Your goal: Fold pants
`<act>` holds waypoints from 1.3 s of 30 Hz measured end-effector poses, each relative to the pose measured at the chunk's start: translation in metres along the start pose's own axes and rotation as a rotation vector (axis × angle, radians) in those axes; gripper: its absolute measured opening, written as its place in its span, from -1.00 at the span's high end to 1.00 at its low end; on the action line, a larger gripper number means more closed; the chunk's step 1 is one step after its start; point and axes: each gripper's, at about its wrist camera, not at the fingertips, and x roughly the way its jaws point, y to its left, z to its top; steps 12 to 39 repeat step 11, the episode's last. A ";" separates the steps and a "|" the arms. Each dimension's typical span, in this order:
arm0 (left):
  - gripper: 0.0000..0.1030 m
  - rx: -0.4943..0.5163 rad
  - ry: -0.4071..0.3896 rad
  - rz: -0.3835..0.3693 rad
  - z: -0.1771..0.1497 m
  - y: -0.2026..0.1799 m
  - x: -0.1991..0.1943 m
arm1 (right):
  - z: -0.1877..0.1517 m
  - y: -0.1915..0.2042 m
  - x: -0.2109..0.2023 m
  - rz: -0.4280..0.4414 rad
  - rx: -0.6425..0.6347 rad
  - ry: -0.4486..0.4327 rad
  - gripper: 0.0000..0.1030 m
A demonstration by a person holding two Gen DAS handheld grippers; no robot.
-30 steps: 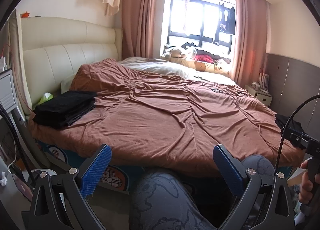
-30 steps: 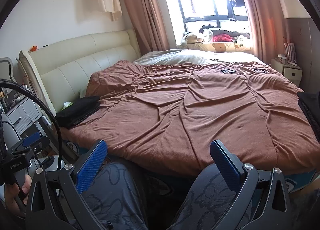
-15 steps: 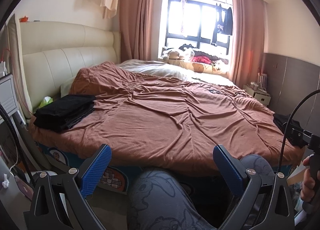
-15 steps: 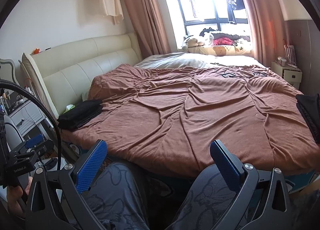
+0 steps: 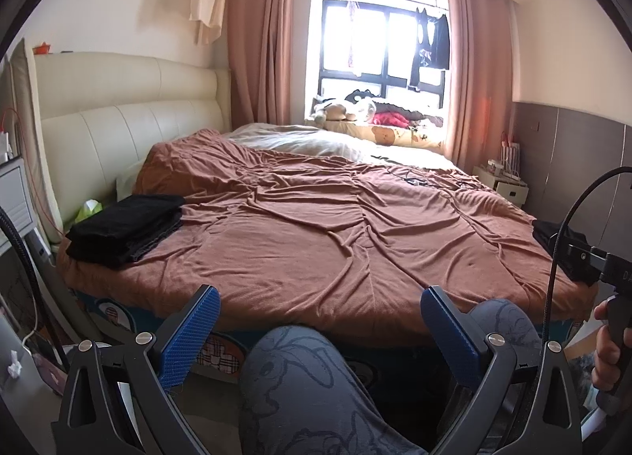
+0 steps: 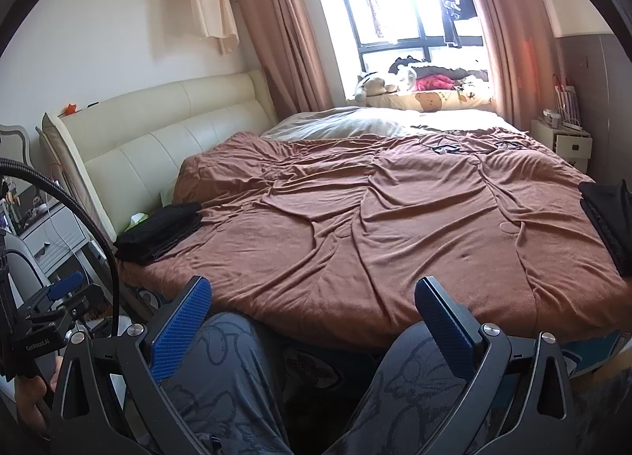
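- Nearest the cameras, both tools are idle: the left gripper (image 5: 320, 332) and the right gripper (image 6: 314, 320) each have their blue pads spread wide, with nothing between them.
- Directly below and ahead of both tools are the person's knees (image 5: 312, 372), in grey printed fabric, set against the near edge of the bed (image 6: 395, 241).
- Beyond the knees, the brown cover (image 5: 335, 233) in the centre of the bed is wrinkled and carries no garment.
- At the right edge of the bed lies a dark garment (image 6: 610, 225), taken to be the pants awaiting folding. It is only partly in frame, so its layout cannot be confirmed. Its visible part runs front to back along the bed edge.
- At the left, beside the cream headboard (image 5: 130, 127), sits a black folded stack (image 5: 126, 229), judged to be finished work.
- Governing relation: the dark garment lies to the right of both tools and further forward. The right gripper is nearer and is best placed to reach it first; the left gripper must cross the open centre to assist.
- Farthest back are the window (image 5: 383, 44) and curtains (image 5: 268, 40).
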 end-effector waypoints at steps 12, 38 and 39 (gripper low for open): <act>-0.99 0.014 -0.015 -0.001 -0.002 -0.007 -0.011 | -0.005 0.000 -0.006 -0.003 0.002 -0.003 -1.00; -0.99 0.014 -0.015 -0.001 -0.002 -0.007 -0.011 | -0.005 0.000 -0.006 -0.003 0.002 -0.003 -1.00; -0.99 0.014 -0.015 -0.001 -0.002 -0.007 -0.011 | -0.005 0.000 -0.006 -0.003 0.002 -0.003 -1.00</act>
